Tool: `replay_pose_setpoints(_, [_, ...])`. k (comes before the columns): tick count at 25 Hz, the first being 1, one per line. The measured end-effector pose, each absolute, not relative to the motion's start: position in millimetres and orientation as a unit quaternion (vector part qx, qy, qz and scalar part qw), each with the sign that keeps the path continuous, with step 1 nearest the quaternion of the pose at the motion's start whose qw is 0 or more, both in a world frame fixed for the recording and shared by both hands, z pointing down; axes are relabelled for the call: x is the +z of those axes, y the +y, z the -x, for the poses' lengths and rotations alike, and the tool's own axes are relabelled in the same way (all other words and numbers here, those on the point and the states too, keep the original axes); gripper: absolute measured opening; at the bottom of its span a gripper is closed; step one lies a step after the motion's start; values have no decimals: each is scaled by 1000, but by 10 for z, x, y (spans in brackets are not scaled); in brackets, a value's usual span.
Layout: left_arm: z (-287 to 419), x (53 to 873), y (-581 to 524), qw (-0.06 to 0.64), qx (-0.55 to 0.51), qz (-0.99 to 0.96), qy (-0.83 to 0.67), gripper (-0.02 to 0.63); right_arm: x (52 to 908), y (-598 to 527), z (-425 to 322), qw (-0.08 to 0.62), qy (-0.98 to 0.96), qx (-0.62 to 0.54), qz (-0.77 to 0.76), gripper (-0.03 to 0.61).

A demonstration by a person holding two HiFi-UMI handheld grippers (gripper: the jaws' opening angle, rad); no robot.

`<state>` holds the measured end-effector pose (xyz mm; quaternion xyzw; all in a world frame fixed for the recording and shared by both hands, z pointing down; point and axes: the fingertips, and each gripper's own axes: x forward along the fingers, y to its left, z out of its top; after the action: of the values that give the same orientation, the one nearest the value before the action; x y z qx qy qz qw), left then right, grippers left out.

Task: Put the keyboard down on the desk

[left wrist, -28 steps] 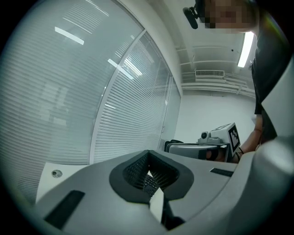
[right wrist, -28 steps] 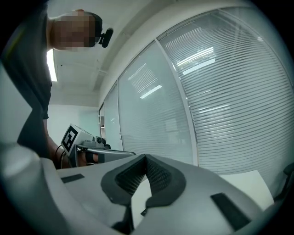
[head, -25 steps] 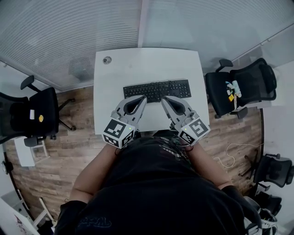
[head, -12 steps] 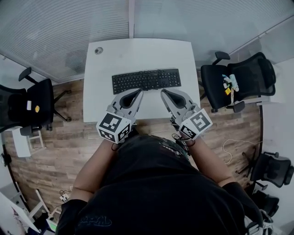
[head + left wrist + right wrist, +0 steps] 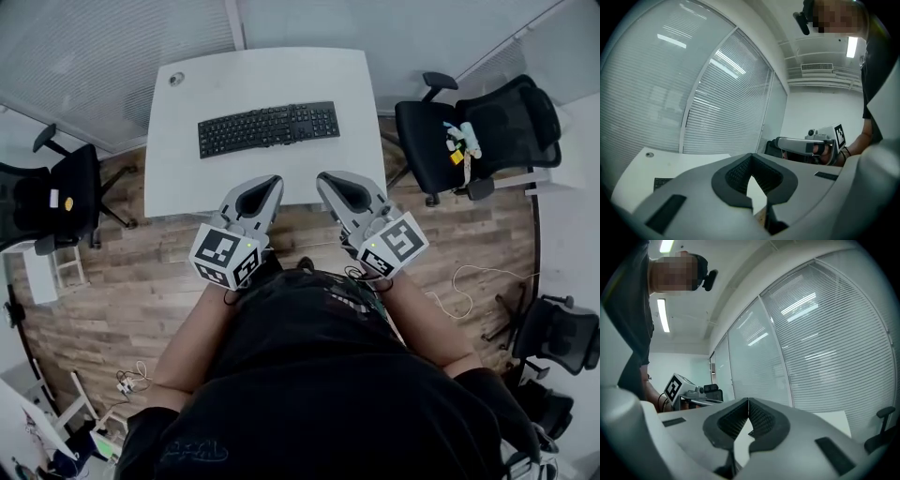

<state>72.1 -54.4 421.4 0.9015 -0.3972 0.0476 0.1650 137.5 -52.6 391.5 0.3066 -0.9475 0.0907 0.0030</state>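
Keyboard point(image 5: 268, 128) lies flat and slightly skewed on the white desk point(image 5: 178, 183), upper middle of the head view, touching neither claw. Below it, the left gripper point(image 5: 265, 184) has its tips together on nothing. The right gripper point(image 5: 329, 181) beside it is likewise closed and empty. Both hang over the floor, short of the desk edge. The placing looks done, so hold them level and away from the office chair point(image 5: 450, 141) at right.

At centre frame the left tool point(image 5: 265, 184) and right tool point(image 5: 330, 181) point toward the frame's top side by side, jaws together, both empty.
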Motion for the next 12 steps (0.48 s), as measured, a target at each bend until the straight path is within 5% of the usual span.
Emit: replay_pose_setpoints(12, [-835,4152,92,158,49,-882,-442,15,3942,52,-1576,1,-959,95,-268,25])
